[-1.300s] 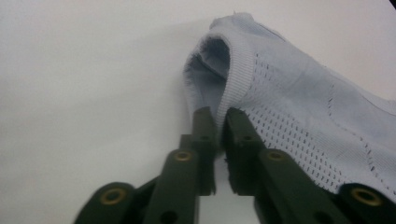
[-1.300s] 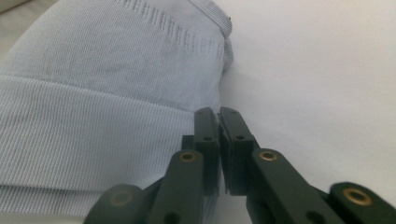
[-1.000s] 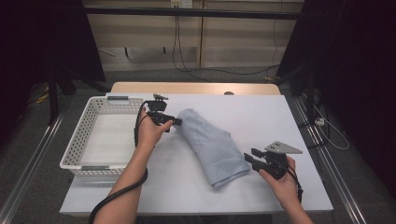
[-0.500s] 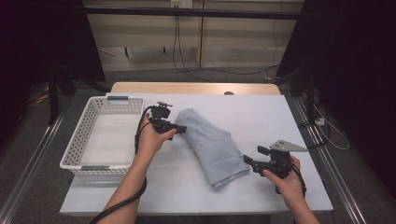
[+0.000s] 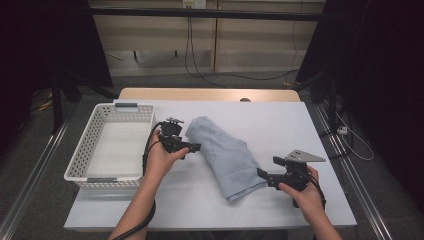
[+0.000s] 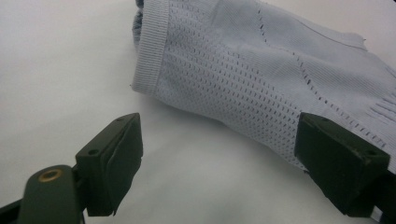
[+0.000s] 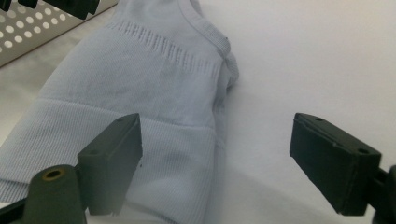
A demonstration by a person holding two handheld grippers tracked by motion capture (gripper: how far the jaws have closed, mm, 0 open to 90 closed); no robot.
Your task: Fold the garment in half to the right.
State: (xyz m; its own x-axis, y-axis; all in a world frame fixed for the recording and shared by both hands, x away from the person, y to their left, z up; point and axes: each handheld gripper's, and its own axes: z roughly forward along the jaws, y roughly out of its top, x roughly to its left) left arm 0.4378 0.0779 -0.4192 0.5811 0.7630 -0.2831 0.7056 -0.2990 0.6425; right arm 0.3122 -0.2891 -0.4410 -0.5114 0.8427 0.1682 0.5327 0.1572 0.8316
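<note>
While the folded pale blue garment (image 5: 225,157) lies at the centre of the high view on the white table (image 5: 280,125), its long axis runs from upper left to lower right, with one gripper at each end. The left gripper (image 5: 192,148) sits just beside the upper-left end; its jaws have just been opening and now stand wide apart, with nothing pressed between them. The right gripper (image 5: 261,175) sits just beside the lower-right end, its jaws likewise just opened and apart, holding nothing. Both appear about equally near the cloth. In the left gripper view, the garment (image 6: 261,70) fills the upper right, and its ribbed hem lies ahead of the gap while one jaw overlaps the knit edge; contact cannot be confirmed. In the right gripper view, the garment (image 7: 135,93) occupies the left half, partly behind the left jaw, with bare table ahead of the right jaw. The white basket (image 5: 90,150) stands at centre left, beyond the left hand (image 5: 160,162); its perforated wall (image 7: 42,32) appears at upper left in the right gripper view.
</note>
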